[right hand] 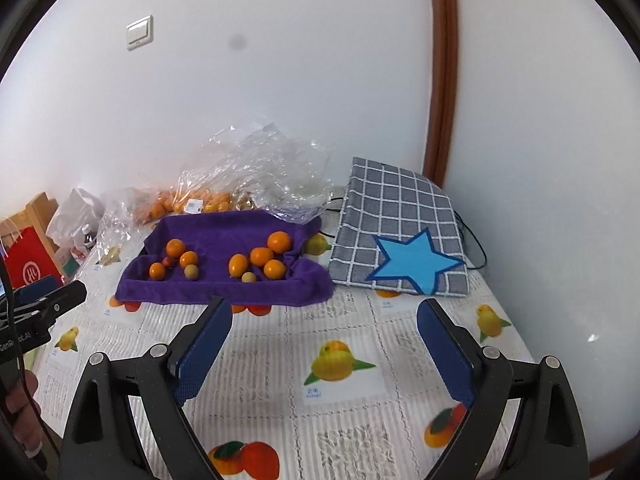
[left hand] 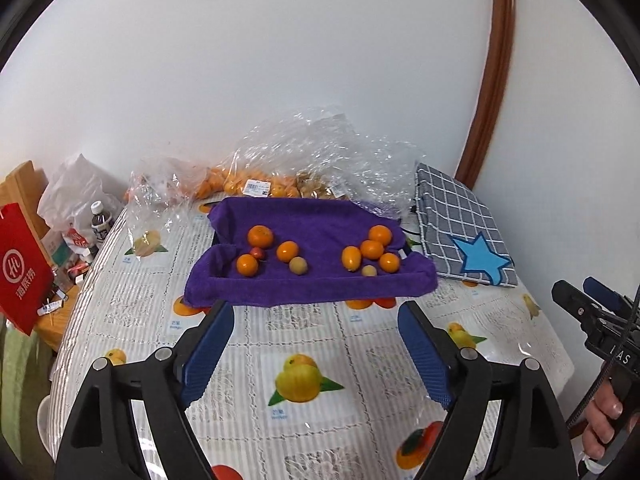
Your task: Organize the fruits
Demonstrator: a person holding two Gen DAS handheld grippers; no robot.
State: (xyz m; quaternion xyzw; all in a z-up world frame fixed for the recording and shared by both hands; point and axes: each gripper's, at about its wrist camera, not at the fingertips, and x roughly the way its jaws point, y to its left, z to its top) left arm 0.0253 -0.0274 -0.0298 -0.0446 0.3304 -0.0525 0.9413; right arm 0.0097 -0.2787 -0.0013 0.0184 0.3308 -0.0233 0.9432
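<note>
A tray draped with a purple towel [left hand: 320, 284] [right hand: 256, 292] stands mid-table and holds two loose groups of fruit. The left group has three oranges [left hand: 260, 237] [right hand: 175, 248], a small red fruit [left hand: 257, 253] and a tan round fruit [left hand: 298, 266] [right hand: 191, 271]. The right group has several oranges [left hand: 380, 235] [right hand: 279, 242] and a small tan fruit [left hand: 369, 271] [right hand: 249, 277]. My left gripper [left hand: 316, 312] is open and empty, just in front of the tray. My right gripper [right hand: 324, 312] is open and empty, in front of the tray's right end.
Clear plastic bags of oranges [left hand: 240, 184] [right hand: 208, 202] lie behind the tray. A grey checked cloth bag with a blue star [left hand: 460, 224] [right hand: 400, 236] lies at the right. A red paper bag [left hand: 22, 268] and a bottle [left hand: 100, 220] stand left. The fruit-print tablecloth [left hand: 304, 360] covers the table.
</note>
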